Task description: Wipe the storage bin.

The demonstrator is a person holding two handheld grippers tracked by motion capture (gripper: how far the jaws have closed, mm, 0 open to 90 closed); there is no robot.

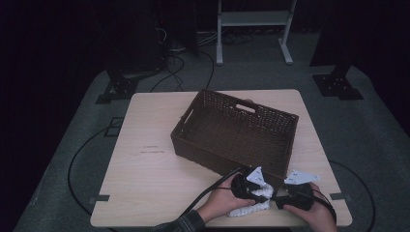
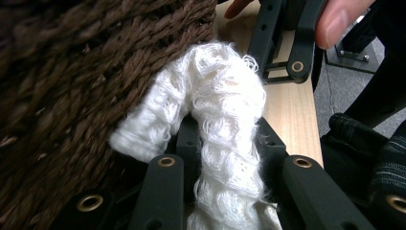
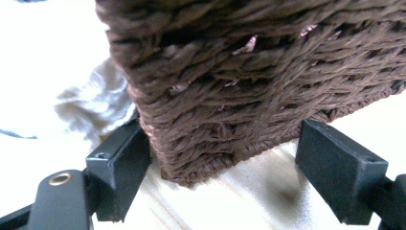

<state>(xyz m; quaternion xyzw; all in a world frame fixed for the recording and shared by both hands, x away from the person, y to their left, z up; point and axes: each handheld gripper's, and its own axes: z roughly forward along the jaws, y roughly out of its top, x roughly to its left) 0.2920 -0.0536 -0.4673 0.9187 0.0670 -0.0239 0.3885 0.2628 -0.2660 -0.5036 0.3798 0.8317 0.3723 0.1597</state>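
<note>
The left gripper is sitting at the near right part of the pale wooden table, its 2 black jaws clenching a fluffy white knitted cloth. In the left gripper view the cloth is rising between the jaws, arching over and drooping to the left, where it is pressing against the outer wall of the dark brown woven wicker basket. In the high view the cloth is lying on the table just in front of the basket's near wall, under the 2 hands.

The right gripper is resting just beside the left one, its jaws released and standing wide. They are straddling the basket's bottom corner: the left pad is appearing to touch the weave, while the right pad is standing clear of it. The basket is sitting at an angle on the table.
</note>
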